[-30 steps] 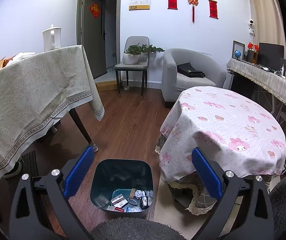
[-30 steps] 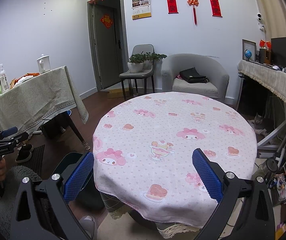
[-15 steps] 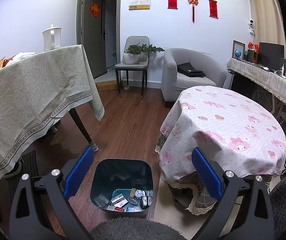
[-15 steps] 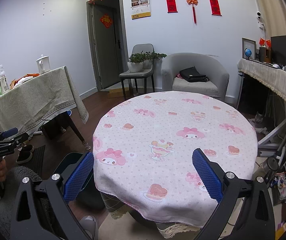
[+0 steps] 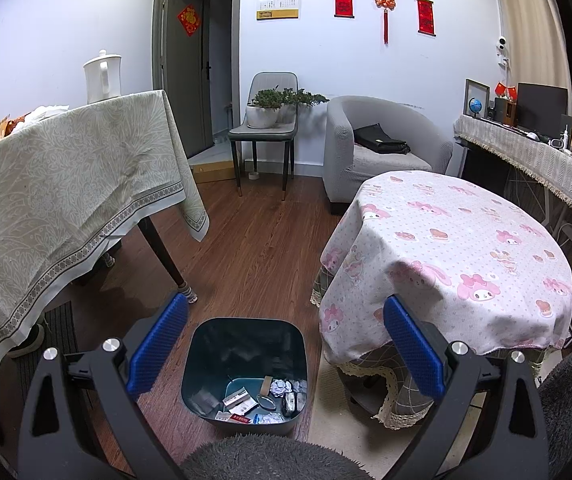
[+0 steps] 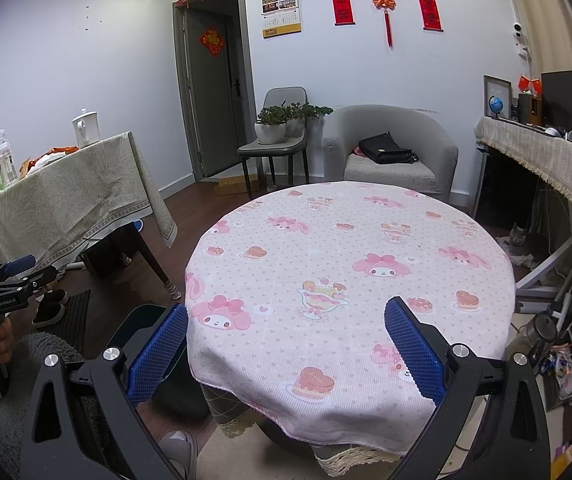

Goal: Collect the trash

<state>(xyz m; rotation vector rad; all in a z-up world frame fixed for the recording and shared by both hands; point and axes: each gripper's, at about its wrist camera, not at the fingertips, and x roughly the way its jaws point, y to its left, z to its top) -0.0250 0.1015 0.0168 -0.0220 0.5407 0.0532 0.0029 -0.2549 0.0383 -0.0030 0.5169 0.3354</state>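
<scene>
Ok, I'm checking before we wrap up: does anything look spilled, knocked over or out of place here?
Nothing stands out. The dark teal square trash bin stands upright on the floor with wrappers inside it, and the round table's pink cartoon-print cloth is bare.

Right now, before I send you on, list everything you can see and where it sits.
Trash bin: one, dark teal, on the floor beside the round table, holding wrappers and crumpled paper.
Round table: one, pink cartoon cloth, centre.
Long table: one, beige cloth, left; white kettle and bottles on it.
Chair: one, grey, back wall, with potted plants.
Armchair: one, grey, with a black bag.
Cat: one, grey, on the floor at right.
Left hand-held gripper: open, above the bin.
Right hand-held gripper: open, over the round table's edge.
</scene>
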